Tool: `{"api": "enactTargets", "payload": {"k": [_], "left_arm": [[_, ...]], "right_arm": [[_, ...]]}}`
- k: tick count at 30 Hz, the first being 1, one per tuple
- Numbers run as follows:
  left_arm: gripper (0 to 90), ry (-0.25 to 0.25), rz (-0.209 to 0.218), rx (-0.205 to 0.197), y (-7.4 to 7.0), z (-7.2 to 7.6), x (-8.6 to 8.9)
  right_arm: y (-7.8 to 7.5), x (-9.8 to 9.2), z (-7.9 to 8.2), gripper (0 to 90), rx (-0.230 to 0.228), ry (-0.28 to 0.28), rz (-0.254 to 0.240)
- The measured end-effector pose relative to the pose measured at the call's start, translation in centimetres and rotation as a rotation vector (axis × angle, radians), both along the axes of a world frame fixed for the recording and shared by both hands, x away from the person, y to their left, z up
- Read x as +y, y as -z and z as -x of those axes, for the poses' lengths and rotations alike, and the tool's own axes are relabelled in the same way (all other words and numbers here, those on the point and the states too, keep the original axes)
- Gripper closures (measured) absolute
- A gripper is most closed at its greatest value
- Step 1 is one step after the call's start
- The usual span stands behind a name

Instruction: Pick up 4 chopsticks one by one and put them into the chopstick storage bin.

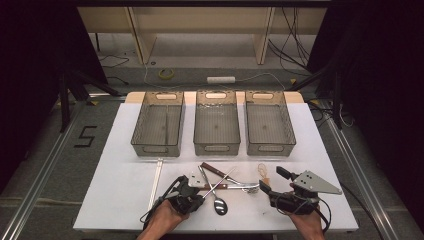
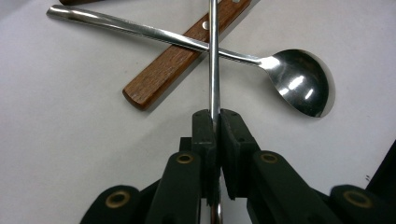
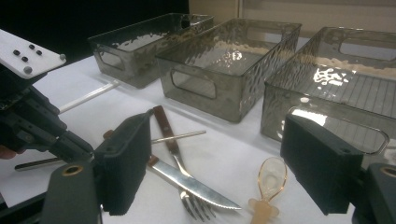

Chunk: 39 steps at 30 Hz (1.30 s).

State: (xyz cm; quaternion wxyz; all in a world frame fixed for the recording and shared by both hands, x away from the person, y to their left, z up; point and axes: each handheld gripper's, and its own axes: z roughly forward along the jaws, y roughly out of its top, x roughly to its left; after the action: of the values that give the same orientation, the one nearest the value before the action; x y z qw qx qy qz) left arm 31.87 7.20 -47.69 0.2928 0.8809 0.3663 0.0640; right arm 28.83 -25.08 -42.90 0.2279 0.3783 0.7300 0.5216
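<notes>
**Operator:** While the left tool (image 2: 215, 122) sits at this position, what is its state?

**Manual:** Your left tool is clamped together on a thin metal rod (image 2: 214, 56), most likely a cutlery handle; its far end is out of frame. The pads (image 2: 204, 135) press it from both sides. The rod runs straight away from the jaws and crosses over the handle of a steel spoon (image 2: 299, 79), which in turn lies across a wooden handle (image 2: 173, 63). All three rest on the white desk (image 2: 70, 140).

**Operator:** And your reading of the right tool?

**Manual:** Your right tool (image 3: 224, 172) stands apart, jaws wide, with nothing between them. It hovers low over the desk. Just beyond the jaws lie a serrated knife (image 3: 191, 184) crossing a fork (image 3: 184, 186), and beside them a small translucent amber spoon (image 3: 270, 179).

**Operator:** What lies farther out?

**Manual:** Three clear bins (image 1: 216, 123) stand side by side at the far half of the desk, well apart from both tools. A white rod (image 1: 156, 180) lies left of your left tool.
</notes>
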Motion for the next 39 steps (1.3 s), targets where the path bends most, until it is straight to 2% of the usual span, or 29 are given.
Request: {"api": "enactTargets", "payload": {"k": [6, 11, 17, 31, 39], "left_arm": [[84.6, 0.008, 0.001, -0.010, -0.2, -0.1, 0.2], [84.6, 0.020, 0.033, -0.024, -1.1, -0.2, 0.8], [84.7, 0.010, 0.076, -0.049, -2.2, -0.5, 1.8], [84.7, 0.001, 0.121, -0.084, -3.8, -0.9, 3.3], [84.7, -0.044, 0.164, -0.118, -5.5, -2.2, 4.9]], "right_arm": [[0.0, 0.0, 0.0, 25.6, -0.003, -0.001, 0.002], [0.0, 0.0, 0.0, 25.6, -0.002, -0.001, 0.000], [0.0, 0.0, 0.0, 25.6, -0.003, 0.000, -0.002], [0.0, 0.0, 0.0, 25.6, 0.000, -0.001, -0.004], [0.1, -0.1, -0.1, 25.6, 0.005, 0.005, -0.005]]}}
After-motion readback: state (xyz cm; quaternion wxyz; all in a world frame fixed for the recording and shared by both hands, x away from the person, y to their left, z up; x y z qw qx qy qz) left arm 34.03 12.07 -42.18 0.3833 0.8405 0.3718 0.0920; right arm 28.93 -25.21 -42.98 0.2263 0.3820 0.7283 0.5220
